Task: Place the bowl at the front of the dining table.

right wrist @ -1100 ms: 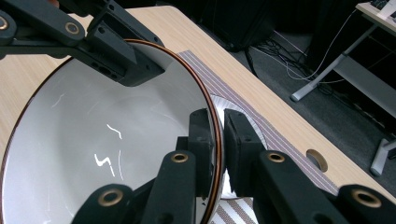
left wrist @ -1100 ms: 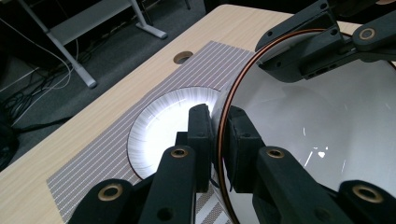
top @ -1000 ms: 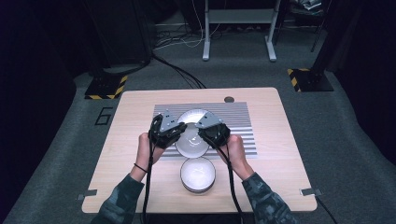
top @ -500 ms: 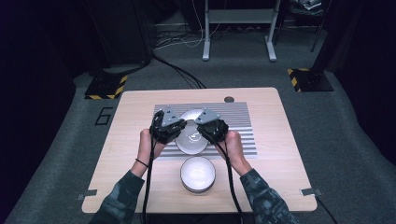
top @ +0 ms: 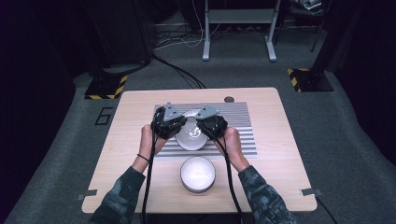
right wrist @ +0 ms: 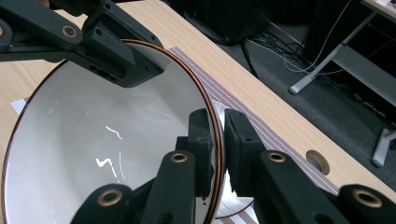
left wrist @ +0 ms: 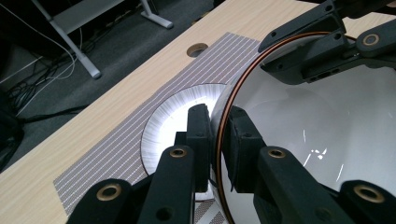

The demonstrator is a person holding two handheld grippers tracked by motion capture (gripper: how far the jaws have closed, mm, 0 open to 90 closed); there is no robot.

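A white bowl (top: 192,135) with a thin brown rim hangs tilted over the striped placemat (top: 238,126), held from both sides. My left gripper (top: 179,128) is shut on the bowl's left rim, and my right gripper (top: 206,128) is shut on the right rim. In the left gripper view the left gripper (left wrist: 218,135) pinches the rim, one pad inside the bowl (left wrist: 303,126) and one outside. The right gripper (right wrist: 218,140) clamps the bowl (right wrist: 116,140) the same way in its own view. A white ribbed plate (left wrist: 170,119) lies on the mat just under the bowl.
A second white bowl (top: 198,174) stands on the wooden table (top: 130,154) near the front edge, between the person's forearms. A round cable hole (top: 228,99) sits at the table's far side. Cables trail back from both grippers along the arms.
Both hands have carried the bowl a little farther from the person, over the plate. Both grips have stayed the same.
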